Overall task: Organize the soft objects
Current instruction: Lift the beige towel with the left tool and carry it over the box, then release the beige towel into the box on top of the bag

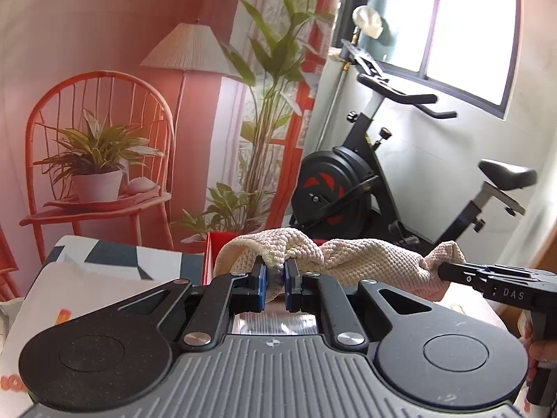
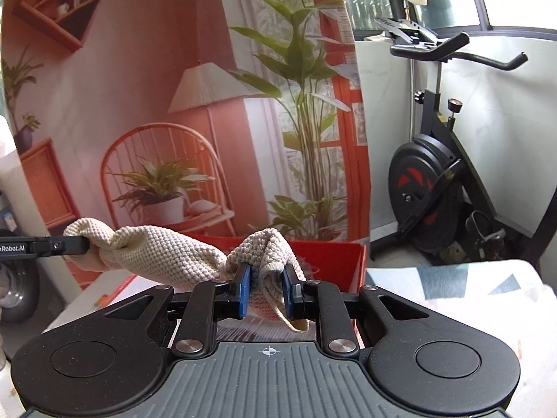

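A cream knitted cloth [image 1: 365, 261] hangs stretched in the air between my two grippers. My left gripper [image 1: 275, 278] is shut on one end of it. My right gripper [image 2: 266, 285] is shut on the other end [image 2: 264, 254]. In the left wrist view the right gripper's fingers [image 1: 452, 271] come in from the right and pinch the far end. In the right wrist view the left gripper's fingers [image 2: 69, 245] come in from the left and pinch the cloth [image 2: 156, 254]. A red open box [image 2: 334, 268] stands just behind and below the cloth.
A patterned grey, black and white cushion [image 1: 115, 261] lies at the left, also at the right in the right wrist view [image 2: 452, 282]. A printed backdrop [image 2: 174, 104] stands behind the box. A black exercise bike [image 1: 365, 181] stands to the right by a window.
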`<action>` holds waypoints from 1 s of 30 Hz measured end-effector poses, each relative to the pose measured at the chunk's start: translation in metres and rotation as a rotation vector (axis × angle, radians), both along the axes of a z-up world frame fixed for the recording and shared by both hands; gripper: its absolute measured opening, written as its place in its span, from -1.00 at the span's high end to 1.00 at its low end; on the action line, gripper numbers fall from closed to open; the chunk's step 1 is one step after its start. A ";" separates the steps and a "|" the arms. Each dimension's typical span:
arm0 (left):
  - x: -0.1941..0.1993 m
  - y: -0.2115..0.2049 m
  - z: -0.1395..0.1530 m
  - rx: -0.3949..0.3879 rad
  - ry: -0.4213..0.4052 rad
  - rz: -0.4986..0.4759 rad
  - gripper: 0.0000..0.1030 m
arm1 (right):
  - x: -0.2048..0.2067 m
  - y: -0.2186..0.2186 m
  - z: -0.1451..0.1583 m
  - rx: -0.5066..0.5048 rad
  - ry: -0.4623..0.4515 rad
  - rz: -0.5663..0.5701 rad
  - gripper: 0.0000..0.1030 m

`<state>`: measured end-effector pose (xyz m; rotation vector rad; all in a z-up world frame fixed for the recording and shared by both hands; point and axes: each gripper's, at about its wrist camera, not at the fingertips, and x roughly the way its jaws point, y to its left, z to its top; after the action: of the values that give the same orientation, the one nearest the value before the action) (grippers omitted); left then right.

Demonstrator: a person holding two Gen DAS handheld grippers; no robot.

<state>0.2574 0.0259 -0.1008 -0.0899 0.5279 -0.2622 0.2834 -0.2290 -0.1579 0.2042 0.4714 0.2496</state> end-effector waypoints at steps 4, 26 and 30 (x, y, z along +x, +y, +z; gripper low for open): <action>0.040 -0.009 -0.008 0.013 0.048 0.009 0.78 | 0.044 -0.003 -0.005 -0.037 0.042 -0.026 0.66; 0.130 -0.018 -0.060 0.173 0.230 -0.086 0.76 | 0.139 0.007 -0.061 -0.171 0.227 0.013 0.65; 0.133 -0.021 -0.066 0.201 0.239 -0.097 0.72 | 0.144 0.009 -0.065 -0.179 0.246 0.011 0.63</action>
<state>0.3907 0.0051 -0.1665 0.1011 0.7944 -0.2936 0.4272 -0.2201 -0.2227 0.0575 0.7353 0.1924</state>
